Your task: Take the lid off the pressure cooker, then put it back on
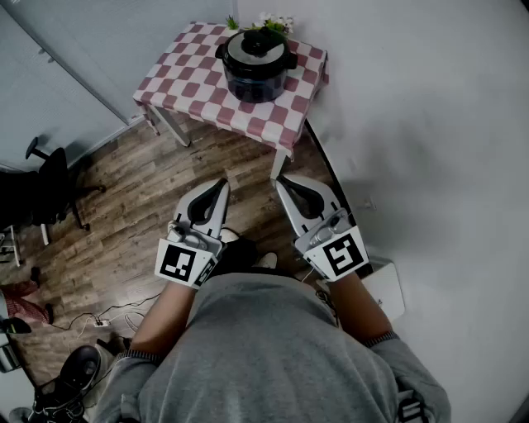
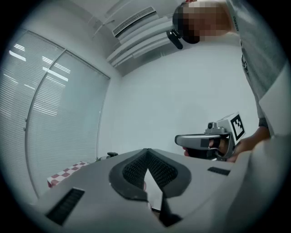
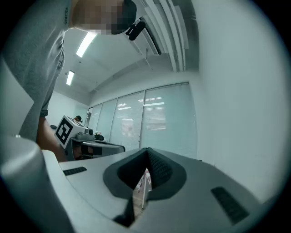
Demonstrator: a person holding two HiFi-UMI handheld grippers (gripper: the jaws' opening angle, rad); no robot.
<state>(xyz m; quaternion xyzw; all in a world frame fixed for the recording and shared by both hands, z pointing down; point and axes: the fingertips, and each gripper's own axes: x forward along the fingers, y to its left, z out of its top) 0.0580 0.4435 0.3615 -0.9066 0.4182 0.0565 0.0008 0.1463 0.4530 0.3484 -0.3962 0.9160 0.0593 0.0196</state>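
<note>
A dark pressure cooker stands on a small table with a red-and-white checked cloth at the top of the head view, its grey lid with a black knob sitting on it. Both grippers hover over the wooden floor, well short of the table. My left gripper is shut with nothing between its jaws, and my right gripper is shut and empty too. In the left gripper view the shut left gripper points at the wall, with the table's corner low at the left. The right gripper shows the same closed tips.
A small potted plant stands behind the cooker. A black office chair is at the left, cables and a power strip lie on the floor. A white wall runs along the right, with a white flat box at its foot.
</note>
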